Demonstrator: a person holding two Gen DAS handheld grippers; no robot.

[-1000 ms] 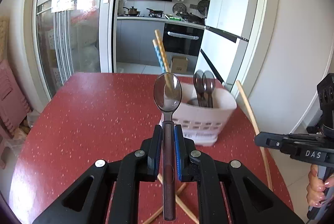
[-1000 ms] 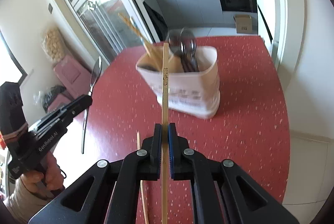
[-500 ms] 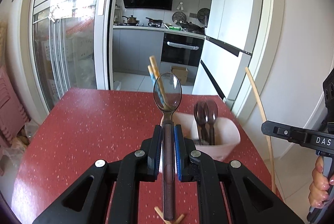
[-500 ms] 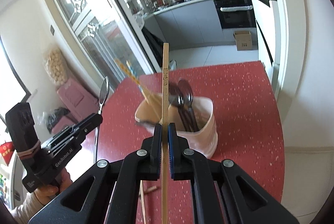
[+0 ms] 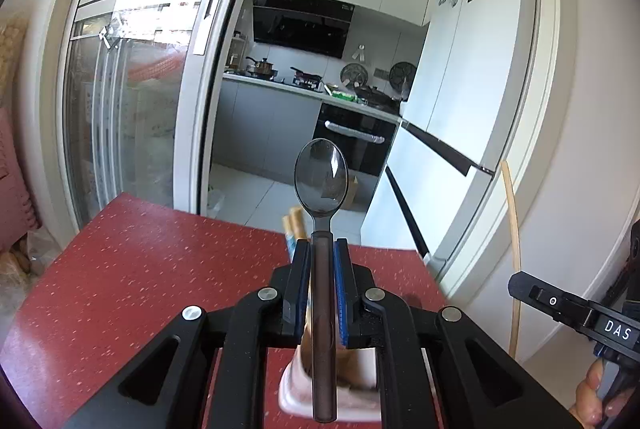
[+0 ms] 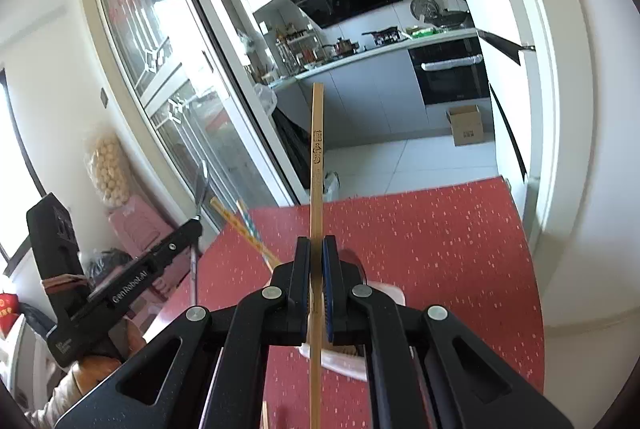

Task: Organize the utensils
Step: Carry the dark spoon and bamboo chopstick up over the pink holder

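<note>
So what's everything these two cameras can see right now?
spoon: one, grey see-through bowl, brown handle, clamped upright in the left gripper
chopstick: one, pale wood, clamped upright in the right gripper
holder: one, white, on the table beneath both grippers, mostly hidden
patterned chopsticks: two, tan and blue, leaning out of the holder
table: one, red speckled
cardboard box: one, brown, on the kitchen floor
fridge: one, white, right of the kitchen doorway
oven: one, black, under the counter
left gripper: black, blue pads, jaws shut on the spoon
right gripper: black, jaws shut on the chopstick
</note>
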